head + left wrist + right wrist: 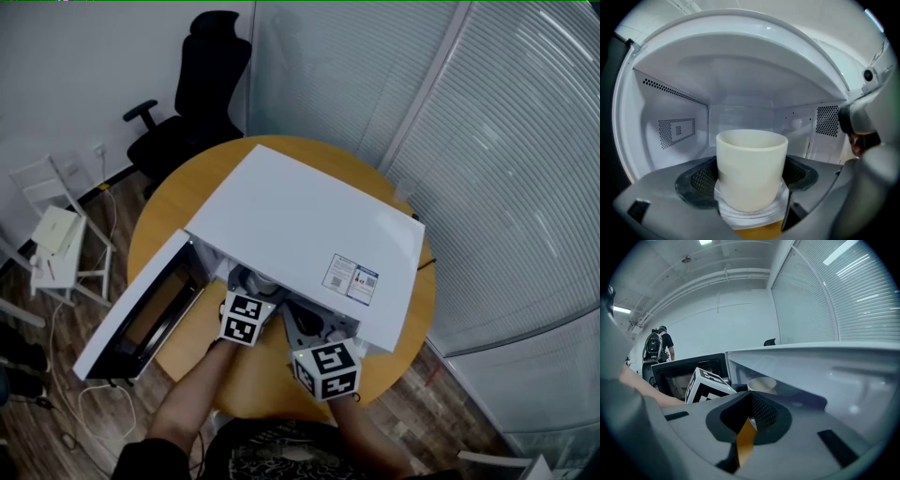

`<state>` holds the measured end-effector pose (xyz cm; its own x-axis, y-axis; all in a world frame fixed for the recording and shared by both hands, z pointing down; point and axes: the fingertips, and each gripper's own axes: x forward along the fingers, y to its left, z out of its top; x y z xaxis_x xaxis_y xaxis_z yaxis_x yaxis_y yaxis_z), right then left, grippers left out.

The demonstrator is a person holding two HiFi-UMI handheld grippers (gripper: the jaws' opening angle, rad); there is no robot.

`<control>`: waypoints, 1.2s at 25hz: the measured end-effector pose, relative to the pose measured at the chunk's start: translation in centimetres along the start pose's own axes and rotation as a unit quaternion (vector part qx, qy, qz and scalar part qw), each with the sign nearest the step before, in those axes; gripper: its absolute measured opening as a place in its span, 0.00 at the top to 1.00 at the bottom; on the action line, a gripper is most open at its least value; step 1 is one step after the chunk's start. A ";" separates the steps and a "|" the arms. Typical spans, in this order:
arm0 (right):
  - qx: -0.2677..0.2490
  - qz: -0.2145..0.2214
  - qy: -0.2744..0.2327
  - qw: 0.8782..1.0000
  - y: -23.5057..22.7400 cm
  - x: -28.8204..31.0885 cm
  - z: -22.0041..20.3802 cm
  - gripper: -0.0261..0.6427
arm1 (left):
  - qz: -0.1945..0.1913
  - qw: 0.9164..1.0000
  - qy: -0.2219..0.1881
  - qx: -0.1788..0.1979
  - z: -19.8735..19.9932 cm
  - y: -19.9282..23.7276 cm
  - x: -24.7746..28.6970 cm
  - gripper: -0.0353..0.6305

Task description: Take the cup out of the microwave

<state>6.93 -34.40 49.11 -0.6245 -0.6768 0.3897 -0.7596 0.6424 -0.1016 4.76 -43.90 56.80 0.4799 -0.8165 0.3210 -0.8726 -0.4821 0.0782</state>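
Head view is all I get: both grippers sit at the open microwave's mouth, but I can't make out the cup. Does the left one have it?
Observer: Yes. In the left gripper view the cup stands upright between the jaws of the left gripper, with a pad against each side.
Operator: And the right one?
Observer: The right gripper is empty, its jaws almost together. It is outside the microwave, beside the opening.
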 end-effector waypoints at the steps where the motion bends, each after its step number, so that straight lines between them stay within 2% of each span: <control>1: 0.000 0.000 -0.001 1.000 0.1 0.0 0.1 0.94 | 0.002 1.000 0.000 -0.001 0.0 0.1 -0.3 0.31; 30: 0.003 -0.019 -0.031 0.999 5.9 -1.8 1.6 0.94 | 0.005 1.000 -0.004 -0.005 -0.2 0.7 -9.2 0.31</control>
<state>3.30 -29.96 46.35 -0.6043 -0.7220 0.3369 -0.7846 0.6129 -0.0938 -0.33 -36.62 54.11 0.4715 -0.8243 0.3135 -0.8784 -0.4706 0.0837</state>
